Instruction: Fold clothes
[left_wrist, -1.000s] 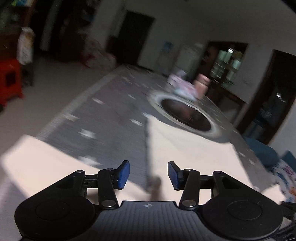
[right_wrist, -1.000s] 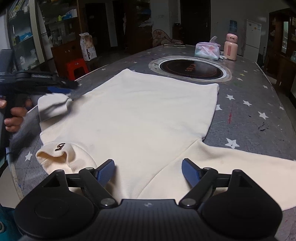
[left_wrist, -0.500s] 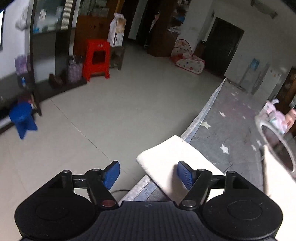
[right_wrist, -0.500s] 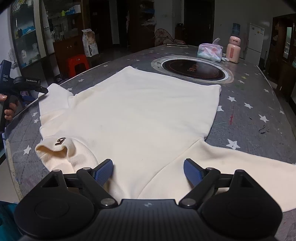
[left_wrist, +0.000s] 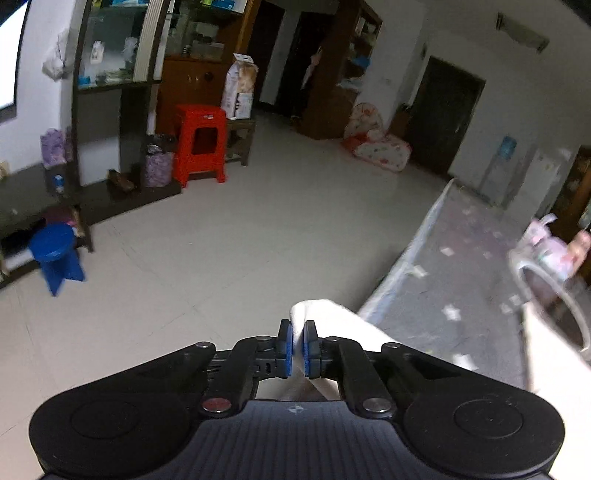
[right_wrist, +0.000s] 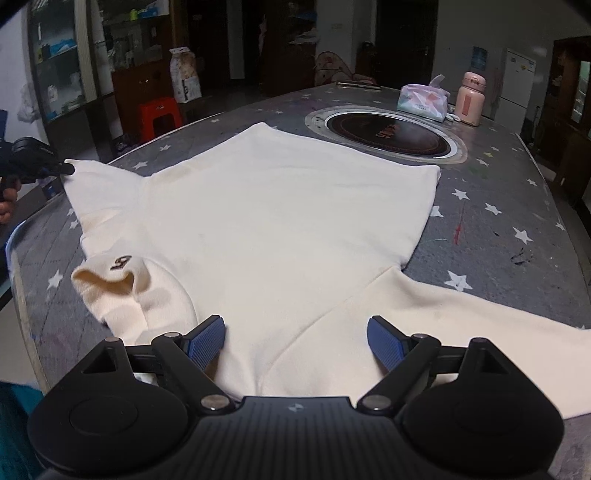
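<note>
The left gripper (left_wrist: 295, 345) is seen with its blue fingers (left_wrist: 285, 347) pressed together on the end of a sleeve (left_wrist: 332, 325) of the cream sweater (right_wrist: 280, 221). The sleeve end is held right at the edge of the desk (left_wrist: 443, 280), with the pale floor (left_wrist: 221, 240) wide and bare beyond it. A blue stool (left_wrist: 55, 254) and a red stool (left_wrist: 199, 144) are set well away, near the dark shelves (left_wrist: 110, 74).

The right gripper (right_wrist: 295, 341) is held low over the sweater near its collar side — its fingers (right_wrist: 205, 341) are spread wide apart, and nothing is gripped between them. Only flat cloth is seen under the gap.

The sweater is spread flat across the grey, star-dotted desk. A folded cuff (right_wrist: 110, 284) with a small dark mark is seen just left of the right gripper. The other sleeve (right_wrist: 480, 332) is laid out toward the right edge.

Behind the sweater a round dark plate (right_wrist: 388, 134) is sunk into the desk. A tissue pack (right_wrist: 423, 99) and a pink bottle (right_wrist: 470, 94) are stood past it, well apart from the cloth.

The whole sweater is shown only in the right view — there the left gripper is seen at the far left, with a bit of a hand (right_wrist: 6, 206) under it. The open floor and stools are shown best in the left view.
</note>
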